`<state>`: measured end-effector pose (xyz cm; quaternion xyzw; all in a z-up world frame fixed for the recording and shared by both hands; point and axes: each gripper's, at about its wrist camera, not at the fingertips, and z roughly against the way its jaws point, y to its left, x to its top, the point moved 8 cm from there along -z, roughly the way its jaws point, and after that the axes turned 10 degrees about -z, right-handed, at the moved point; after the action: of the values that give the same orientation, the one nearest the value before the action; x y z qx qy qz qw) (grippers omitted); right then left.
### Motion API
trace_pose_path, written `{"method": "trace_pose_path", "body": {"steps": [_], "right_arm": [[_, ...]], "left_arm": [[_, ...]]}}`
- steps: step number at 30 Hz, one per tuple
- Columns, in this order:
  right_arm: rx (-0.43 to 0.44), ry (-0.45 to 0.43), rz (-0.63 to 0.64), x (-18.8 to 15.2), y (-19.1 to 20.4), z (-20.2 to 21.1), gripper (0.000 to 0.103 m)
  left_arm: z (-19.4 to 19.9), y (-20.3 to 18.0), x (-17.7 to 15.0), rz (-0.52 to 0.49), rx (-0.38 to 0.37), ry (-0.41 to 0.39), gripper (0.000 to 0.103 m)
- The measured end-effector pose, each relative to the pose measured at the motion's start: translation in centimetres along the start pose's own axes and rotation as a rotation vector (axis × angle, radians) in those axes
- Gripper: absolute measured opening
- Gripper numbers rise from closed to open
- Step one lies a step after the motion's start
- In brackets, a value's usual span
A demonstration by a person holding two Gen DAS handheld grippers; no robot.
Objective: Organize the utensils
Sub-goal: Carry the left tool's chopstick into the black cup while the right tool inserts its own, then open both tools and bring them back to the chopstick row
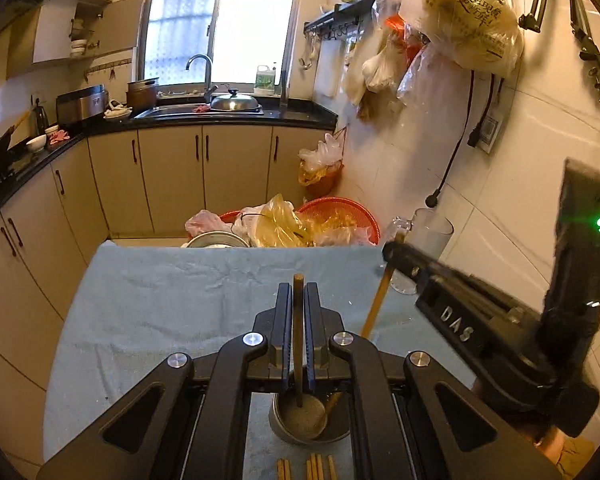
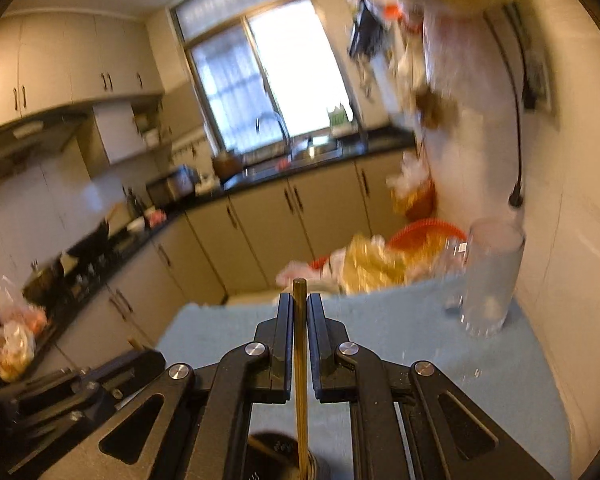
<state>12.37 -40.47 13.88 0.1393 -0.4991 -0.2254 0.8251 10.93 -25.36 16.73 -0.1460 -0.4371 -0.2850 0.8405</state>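
Our left tongs [image 1: 299,300] are pinched on a dark chopstick [image 1: 298,320] whose low end hangs in the round metal cup [image 1: 296,428] on the blue cloth surface [image 1: 160,300], with more chopsticks [image 1: 314,466] lying just in front of the cup. Our right tongs [image 2: 300,312] are pinched on a yellow chopstick [image 2: 300,360]. A clear glass [image 2: 490,280] stands upright far to the right, near the wall.
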Motion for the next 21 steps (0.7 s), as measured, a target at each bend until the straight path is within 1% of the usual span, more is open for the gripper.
{"method": "trace_pose_path", "body": {"steps": [1,2,3,4,5,6,9,13,17,19,21], "right_arm": [[-0.001,0.011,-0.004,-0.3,-0.2,-0.2,0.008],[-0.006,0.021,-0.009,-0.4,-0.4,-0.4,0.009],[-0.006,0.029,-0.014,-0.3,-0.6,-0.4,0.013],[-0.002,0.031,-0.017,-0.3,-0.5,-0.2,0.017],[0.001,0.026,-0.017,-0.2,-0.4,0.1,0.027],[0.001,0.014,-0.014,0.0,-0.3,0.8,0.034],[0.003,-0.006,0.002,0.6,0.2,2.5,0.035],[0.005,-0.027,0.016,1.3,0.7,5.9,0.036],[-0.007,-0.042,0.039,1.6,1.0,9.8,0.041],[-0.016,-0.049,0.057,1.7,1.1,12.0,0.043],[-0.024,-0.054,0.073,1.6,1.0,14.1,0.049]], "left_arm": [[0.2,0.1,0.0,0.002,0.003,0.000,0.007],[0.3,0.2,-0.1,0.004,0.003,-0.001,0.011],[0.7,0.4,-0.1,0.009,0.005,-0.004,0.020],[1.1,0.6,-0.1,0.015,0.007,-0.010,0.024],[1.8,0.8,0.0,0.021,0.012,-0.021,0.031],[2.5,0.9,0.0,0.025,0.018,-0.033,0.034],[5.1,1.2,-0.1,0.028,0.037,-0.061,0.037],[9.1,1.6,-0.5,0.039,0.056,-0.093,0.042],[13.1,1.8,-1.3,0.055,0.067,-0.124,0.045],[15.0,2.0,-1.9,0.064,0.068,-0.135,0.048],[16.5,1.9,-2.6,0.068,0.072,-0.144,0.055]]}}
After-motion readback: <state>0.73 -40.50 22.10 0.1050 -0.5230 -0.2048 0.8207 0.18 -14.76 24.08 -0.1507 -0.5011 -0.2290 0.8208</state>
